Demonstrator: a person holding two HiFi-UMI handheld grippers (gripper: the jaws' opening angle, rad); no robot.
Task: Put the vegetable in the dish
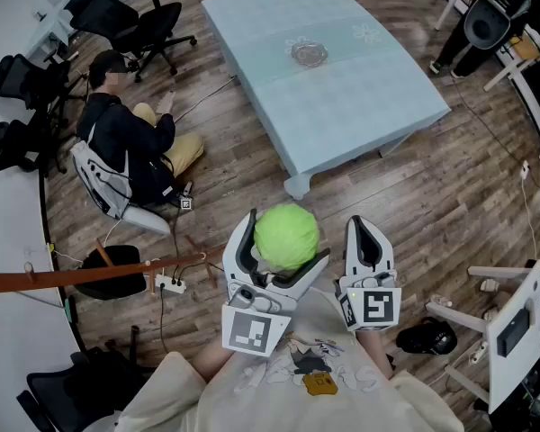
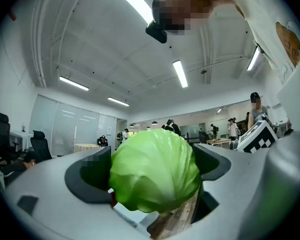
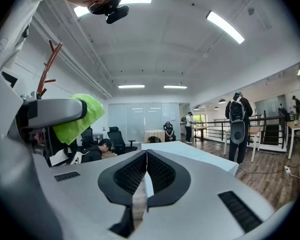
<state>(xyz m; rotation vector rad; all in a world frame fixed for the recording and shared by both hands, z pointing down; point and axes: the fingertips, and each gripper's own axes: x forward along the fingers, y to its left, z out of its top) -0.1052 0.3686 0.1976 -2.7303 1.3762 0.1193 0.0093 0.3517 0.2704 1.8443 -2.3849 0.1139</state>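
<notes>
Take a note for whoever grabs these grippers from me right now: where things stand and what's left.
Left tongs: closed on the green cabbage, held up in front of the chest.
Right tongs: shut, nothing in them.
Dish: clear glass, on the light blue table ahead across the floor; looks empty.
Done: cabbage picked up.
Left: walk to the table, lower the cabbage into the dish, open the left tongs.

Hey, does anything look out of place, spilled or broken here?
Nothing spilled or damaged. The cabbage sits in the left hand-held gripper, and the dish lies flat on the table. Only oddity: a person sitting on the floor near it.
</notes>
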